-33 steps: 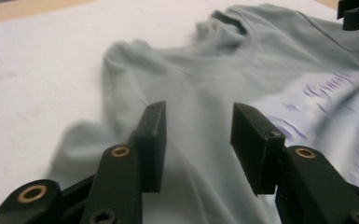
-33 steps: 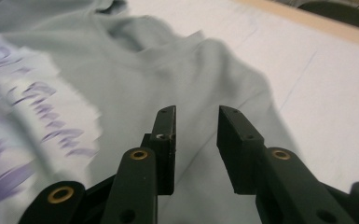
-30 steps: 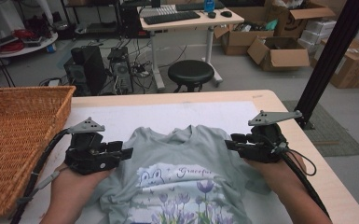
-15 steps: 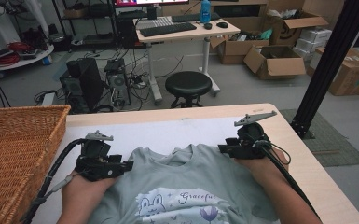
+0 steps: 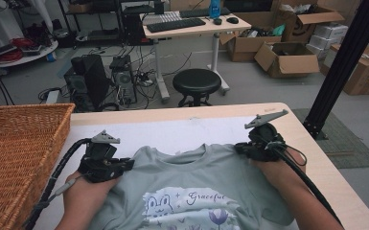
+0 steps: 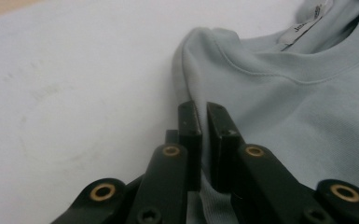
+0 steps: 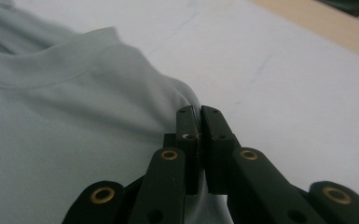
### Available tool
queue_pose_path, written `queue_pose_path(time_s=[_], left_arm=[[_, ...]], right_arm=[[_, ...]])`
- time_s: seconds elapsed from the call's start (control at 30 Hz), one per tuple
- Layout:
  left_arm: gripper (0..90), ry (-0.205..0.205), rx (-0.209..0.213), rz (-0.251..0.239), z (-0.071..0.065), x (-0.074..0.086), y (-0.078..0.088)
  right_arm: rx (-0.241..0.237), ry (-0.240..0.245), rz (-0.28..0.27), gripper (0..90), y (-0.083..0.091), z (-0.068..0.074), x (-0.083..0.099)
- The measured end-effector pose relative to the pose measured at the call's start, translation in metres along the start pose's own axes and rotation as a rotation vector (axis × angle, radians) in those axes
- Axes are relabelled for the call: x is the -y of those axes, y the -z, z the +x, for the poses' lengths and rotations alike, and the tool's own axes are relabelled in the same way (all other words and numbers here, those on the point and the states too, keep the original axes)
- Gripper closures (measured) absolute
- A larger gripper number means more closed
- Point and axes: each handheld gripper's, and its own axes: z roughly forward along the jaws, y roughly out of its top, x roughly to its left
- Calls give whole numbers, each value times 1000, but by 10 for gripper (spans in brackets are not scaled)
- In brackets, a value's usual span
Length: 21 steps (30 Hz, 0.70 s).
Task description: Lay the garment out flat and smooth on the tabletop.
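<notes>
A pale grey-green T-shirt (image 5: 191, 187) with a printed front lies flat on the white mat (image 5: 172, 129), collar away from me. My left gripper (image 5: 126, 165) sits at the shirt's left shoulder. In the left gripper view its jaws (image 6: 204, 116) have just been closing and now pinch the shoulder fabric (image 6: 284, 93) by the collar seam. My right gripper (image 5: 240, 148) sits at the right shoulder. In the right gripper view its jaws (image 7: 198, 116) have also just been closing and now press together on the shoulder edge of the shirt (image 7: 65, 116).
A large wicker basket (image 5: 19, 143) stands on the table's left side, close to my left forearm. The wooden table edge (image 5: 316, 158) runs along the right, with a black post (image 5: 340, 72) beyond it. A stool (image 5: 196, 84) stands behind the table.
Both grippers have come down onto the shirt's shoulders and their jaws have closed on the fabric. The shirt lies much as before.
</notes>
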Motion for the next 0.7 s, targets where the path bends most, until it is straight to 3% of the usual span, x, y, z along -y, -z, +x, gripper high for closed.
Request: queue_pose_path(time_s=[0.27, 0.43, 0.57, 0.7], left_arm=[[851, -34, -20, -25, 4, -21, -11], [832, -15, -18, -11, 5, -18, -23], [705, -4, -17, -3, 6, -17, -23], [588, 14, -14, -16, 8, -18, -18]], right_arm=[[87, -16, -66, 868, 7, -23, -9], [61, -33, 2, 846, -9, -23, 0], [61, -41, -9, 711, -10, -22, 1], [63, -37, -40, 686, -4, -17, -5]])
